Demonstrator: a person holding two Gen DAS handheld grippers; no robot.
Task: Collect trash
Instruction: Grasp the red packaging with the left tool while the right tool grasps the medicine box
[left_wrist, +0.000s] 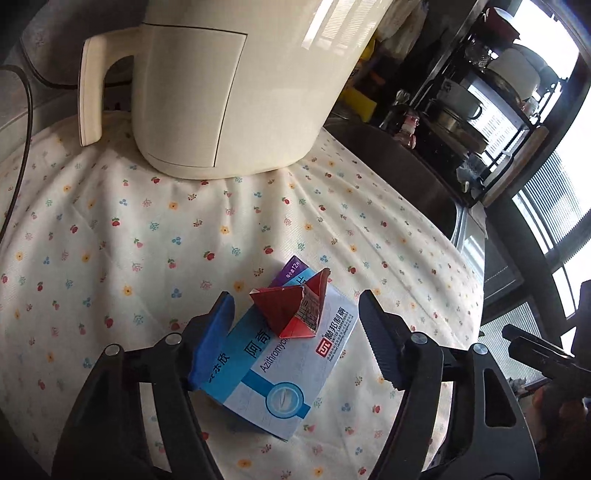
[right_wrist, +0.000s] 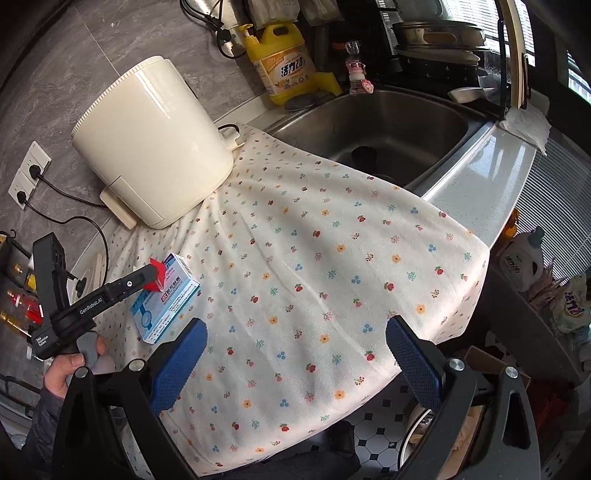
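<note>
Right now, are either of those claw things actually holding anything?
No. The left gripper is open around the medicine box and red scrap; the right gripper is open, empty.

Left claw (left_wrist: 295, 332) and right claw (right_wrist: 295, 354) both gape wide.

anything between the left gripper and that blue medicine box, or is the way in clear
Nothing blocks it. The left gripper is open with its fingers already either side of the medicine box. A crumpled red carton lies on top of the box, between the fingers, so a close may catch it too.
</note>
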